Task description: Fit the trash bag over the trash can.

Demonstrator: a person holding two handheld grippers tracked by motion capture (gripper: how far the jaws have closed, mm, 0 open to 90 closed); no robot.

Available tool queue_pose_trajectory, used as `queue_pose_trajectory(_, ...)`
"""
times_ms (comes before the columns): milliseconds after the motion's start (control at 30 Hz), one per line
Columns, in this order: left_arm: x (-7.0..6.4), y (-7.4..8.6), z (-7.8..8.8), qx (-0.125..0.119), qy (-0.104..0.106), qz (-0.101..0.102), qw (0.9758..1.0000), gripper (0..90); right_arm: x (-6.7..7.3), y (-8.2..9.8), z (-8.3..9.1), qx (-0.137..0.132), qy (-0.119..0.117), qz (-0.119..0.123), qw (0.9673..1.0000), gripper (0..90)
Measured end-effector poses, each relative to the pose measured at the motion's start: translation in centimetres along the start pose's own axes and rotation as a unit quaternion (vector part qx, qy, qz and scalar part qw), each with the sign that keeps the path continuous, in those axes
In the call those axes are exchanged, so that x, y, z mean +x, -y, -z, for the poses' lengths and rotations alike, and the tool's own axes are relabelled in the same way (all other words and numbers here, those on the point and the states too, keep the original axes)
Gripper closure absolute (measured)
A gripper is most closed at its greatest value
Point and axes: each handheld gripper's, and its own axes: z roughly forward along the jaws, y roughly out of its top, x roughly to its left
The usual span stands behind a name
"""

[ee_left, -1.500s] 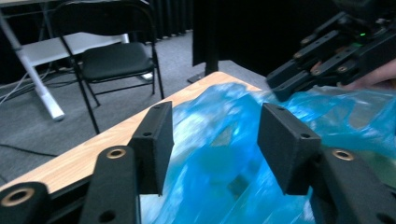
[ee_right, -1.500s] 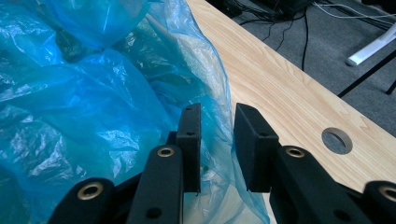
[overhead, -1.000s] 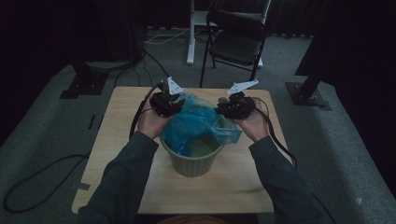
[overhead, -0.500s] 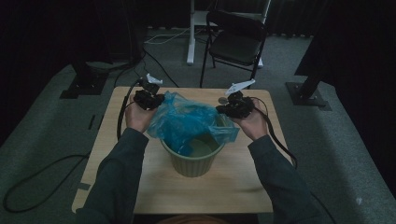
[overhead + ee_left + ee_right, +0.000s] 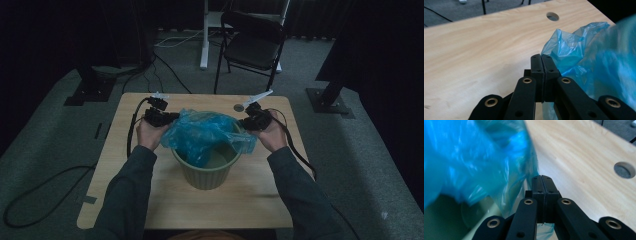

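Observation:
A crumpled blue plastic bag [image 5: 205,132] is stretched over the mouth of a green ribbed bin [image 5: 205,176] in the middle of the wooden table [image 5: 125,165]. My left gripper [image 5: 167,118] holds the bag's left edge and my right gripper [image 5: 247,123] its right edge. In the left gripper view the jaws [image 5: 541,58] are pressed together, with blue bag film [image 5: 579,57] coming out beside and below them. In the right gripper view the jaws [image 5: 541,180] are likewise shut, the bag [image 5: 474,157] billows to the left, and the bin's green inside [image 5: 439,220] shows beneath it.
A round hole [image 5: 239,107] pierces the tabletop near the far edge, just beyond my right gripper. A black folding chair [image 5: 255,45] and a white post stand behind the table. Cables trail off the left side onto the grey carpet.
My left gripper has swung out to the left and down, pulling the bag wider across the bin. The right gripper has sunk a little. Both pairs of jaws have shut on the film.

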Motion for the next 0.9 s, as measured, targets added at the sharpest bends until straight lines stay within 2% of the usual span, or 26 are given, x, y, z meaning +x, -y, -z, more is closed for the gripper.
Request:
queue_pose_trajectory(67, 0.0, 1.0, 0.0, 0.003, 0.007, 0.005, 1.0, 87.9, 0.2, 0.8, 0.2, 0.011, -0.002, 0.005, 0.9999, 90.0)
queue_pose_trajectory(133, 0.3, 1.7, 0.3, -0.004, 0.02, 0.016, 0.9997, 86.8, 0.2, 1.3, 0.5, 0.016, -0.003, 0.005, 0.9999, 89.6)
queue_pose_trajectory(200, 0.6, 2.1, 0.7, -0.015, 0.027, 0.024, 0.9992, 85.9, 0.1, 1.8, 1.1, 0.011, -0.001, 0.005, 0.9999, 83.3)
queue_pose_trajectory(233, 0.7, 2.2, 1.0, -0.021, 0.029, 0.026, 0.999, 85.6, 0.1, 1.9, 1.5, 0.002, 0.001, 0.005, 1.0, 77.8)
queue_pose_trajectory(333, 0.8, 2.2, 1.7, -0.033, 0.029, 0.027, 0.9987, 85.2, 0.2, 1.8, 3.1, -0.03, 0.013, 0.006, 0.9994, 70.9)
queue_pose_trajectory(433, 0.6, 2.1, 2.3, -0.039, 0.029, 0.021, 0.9986, 85.2, 0.6, 1.2, 4.8, -0.064, 0.015, 0.009, 0.9978, 68.4)
queue_pose_trajectory(567, 0.1, 2.0, 2.5, -0.04, 0.029, 0.012, 0.9987, 85.3, 1.9, 0.1, 6.5, -0.1, 0.003, 0.021, 0.9948, 66.6)
queue_pose_trajectory(633, -0.1, 2.0, 2.5, -0.042, 0.028, 0.01, 0.9987, 85.3, 2.8, -0.4, 7.0, -0.108, -0.003, 0.03, 0.9937, 66.0)
queue_pose_trajectory(767, -0.2, 1.9, 2.6, -0.042, 0.029, 0.007, 0.9987, 85.4, 4.5, -1.4, 7.7, -0.131, -0.036, 0.047, 0.9897, 64.0)
queue_pose_trajectory(833, -0.3, 1.9, 2.6, -0.044, 0.028, 0.007, 0.9986, 85.4, 5.3, -2.0, 7.7, -0.134, -0.053, 0.053, 0.9881, 63.1)
queue_pose_trajectory(900, -0.3, 2.0, 2.8, -0.046, 0.028, 0.006, 0.9985, 85.4, 6.1, -2.5, 7.4, -0.13, -0.059, 0.062, 0.9878, 61.0)
